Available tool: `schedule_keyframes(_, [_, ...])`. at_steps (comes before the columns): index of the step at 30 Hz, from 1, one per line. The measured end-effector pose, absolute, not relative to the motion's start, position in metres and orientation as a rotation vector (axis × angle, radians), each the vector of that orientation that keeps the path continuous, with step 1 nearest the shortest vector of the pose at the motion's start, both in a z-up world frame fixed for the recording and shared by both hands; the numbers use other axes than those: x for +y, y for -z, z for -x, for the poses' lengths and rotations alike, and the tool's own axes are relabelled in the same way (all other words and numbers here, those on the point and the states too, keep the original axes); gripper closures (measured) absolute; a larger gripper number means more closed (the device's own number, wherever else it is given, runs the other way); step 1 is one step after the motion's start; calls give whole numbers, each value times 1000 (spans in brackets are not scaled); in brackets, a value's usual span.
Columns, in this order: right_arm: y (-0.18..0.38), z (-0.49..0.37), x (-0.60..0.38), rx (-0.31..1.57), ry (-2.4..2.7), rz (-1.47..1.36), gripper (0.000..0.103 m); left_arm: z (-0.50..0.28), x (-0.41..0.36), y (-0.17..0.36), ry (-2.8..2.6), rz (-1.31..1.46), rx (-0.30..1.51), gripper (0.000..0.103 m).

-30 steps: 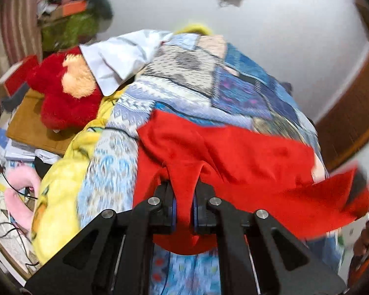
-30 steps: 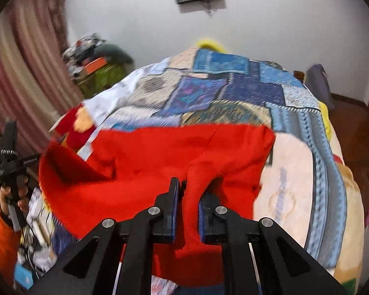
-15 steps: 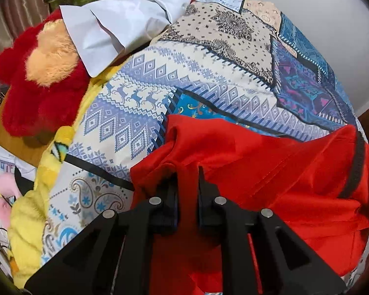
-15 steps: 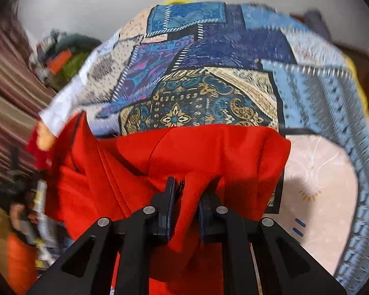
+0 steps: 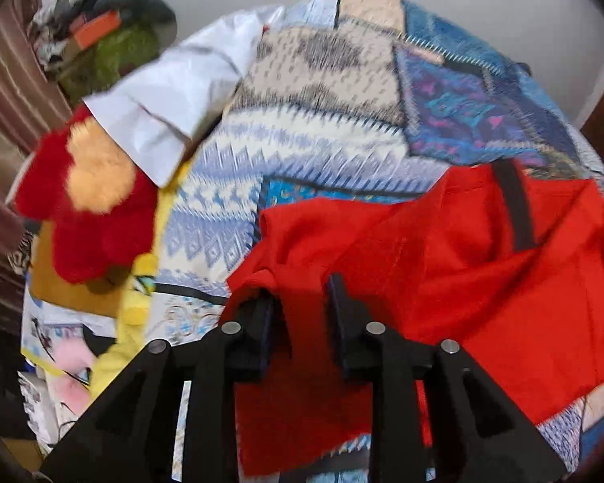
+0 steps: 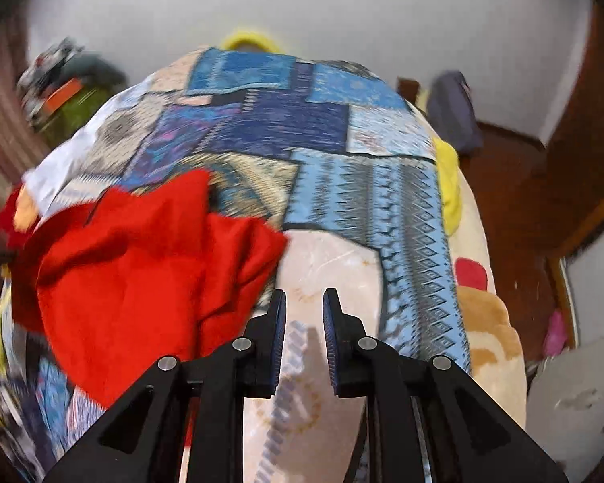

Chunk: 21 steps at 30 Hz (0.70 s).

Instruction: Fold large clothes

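Note:
A red garment (image 5: 443, 265) with a black stripe lies rumpled on the patchwork bedspread (image 5: 310, 153). My left gripper (image 5: 302, 302) is open, its fingers standing apart over the garment's near edge, with red cloth lying loose between them. In the right wrist view the garment (image 6: 141, 265) lies to the left. My right gripper (image 6: 304, 314) is open and empty above the pale part of the bedspread (image 6: 362, 201), just right of the garment's edge.
A red and tan plush toy (image 5: 88, 193) and a white cloth (image 5: 169, 92) lie at the bed's left side. Clutter sits on a green box (image 5: 104, 44) by the curtain. A dark bag (image 6: 455, 112) stands on the wooden floor at right.
Both grippers have opened and let go of the red garment, which now lies on the bed. The right gripper has moved right, off the garment.

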State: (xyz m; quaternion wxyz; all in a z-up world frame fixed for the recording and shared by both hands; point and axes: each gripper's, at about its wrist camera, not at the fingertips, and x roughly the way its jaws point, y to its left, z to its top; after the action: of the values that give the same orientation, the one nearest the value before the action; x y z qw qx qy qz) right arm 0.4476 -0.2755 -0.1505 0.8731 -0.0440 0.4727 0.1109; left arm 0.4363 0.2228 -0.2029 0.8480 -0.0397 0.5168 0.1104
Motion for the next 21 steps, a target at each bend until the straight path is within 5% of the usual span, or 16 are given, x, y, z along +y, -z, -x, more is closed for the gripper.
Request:
schedule_keyframes(5, [149, -420, -223, 970, -361, 189, 89, -407, 220, 168, -199, 107, 1033, 53])
schedule_keyframes(7, [151, -414, -201, 963, -399, 226, 89, -392, 218, 152, -243, 56, 951, 30])
schedule_keyframes(9, [156, -409, -175, 963, -449, 266, 89, -383, 219, 143, -252, 39, 901, 23])
schedule_keyframes(21, [220, -448, -70, 1075, -565, 389, 89, -410, 187, 247, -103, -36, 1129, 22])
